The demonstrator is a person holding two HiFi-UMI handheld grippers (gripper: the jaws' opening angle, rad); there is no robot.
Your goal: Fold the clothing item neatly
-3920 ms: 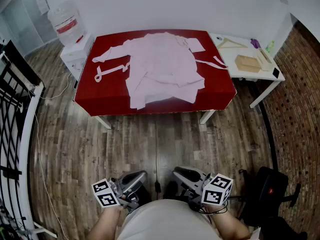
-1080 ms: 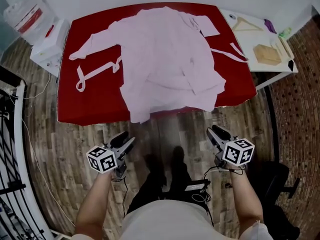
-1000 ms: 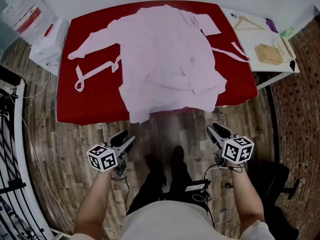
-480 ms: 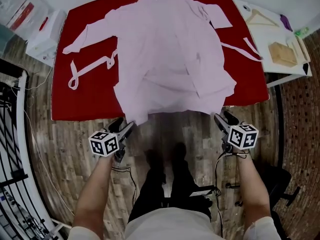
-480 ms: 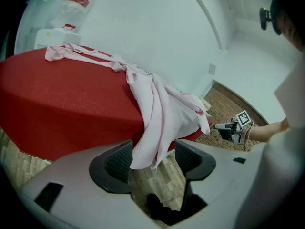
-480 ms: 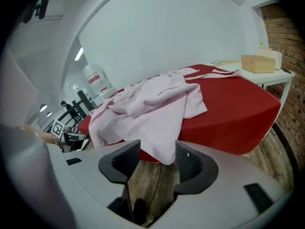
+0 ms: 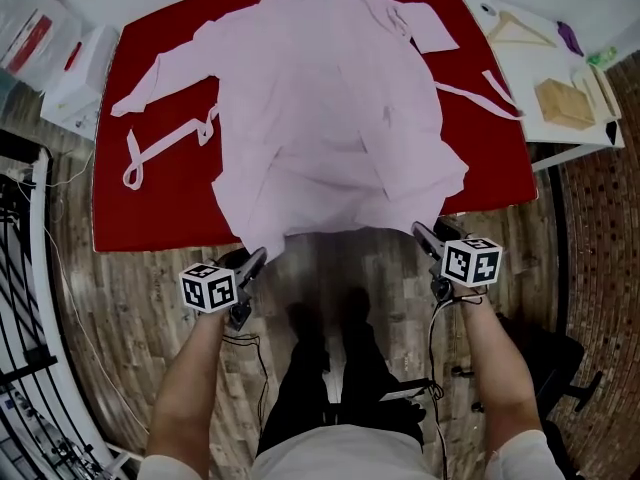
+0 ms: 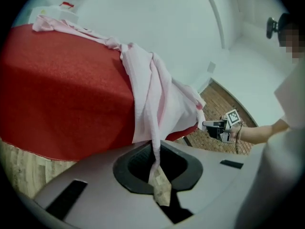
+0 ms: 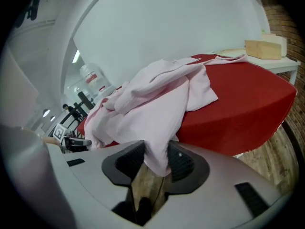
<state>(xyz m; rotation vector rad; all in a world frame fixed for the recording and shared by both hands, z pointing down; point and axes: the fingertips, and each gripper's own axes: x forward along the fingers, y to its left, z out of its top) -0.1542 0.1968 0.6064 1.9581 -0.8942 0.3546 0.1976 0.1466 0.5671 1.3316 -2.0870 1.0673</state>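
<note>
Hem pickup; your left gripper (image 7: 256, 258), jaws just closing, pinches the robe (image 7: 330, 98) corner; right gripper (image 7: 424, 232) gapes, hem hanging between its jaws; likely next: clench it.

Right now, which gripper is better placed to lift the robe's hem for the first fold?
Left. The left gripper has just closed its jaws on the hanging hem of the robe. The right gripper has just opened; cloth hangs between its jaws, not pinched yet.

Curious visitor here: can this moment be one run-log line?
stage: grasping hem | left hand-held gripper: just closed on pink garment hem | right hand-held gripper: just opened, hem between jaws, ungripped
</note>
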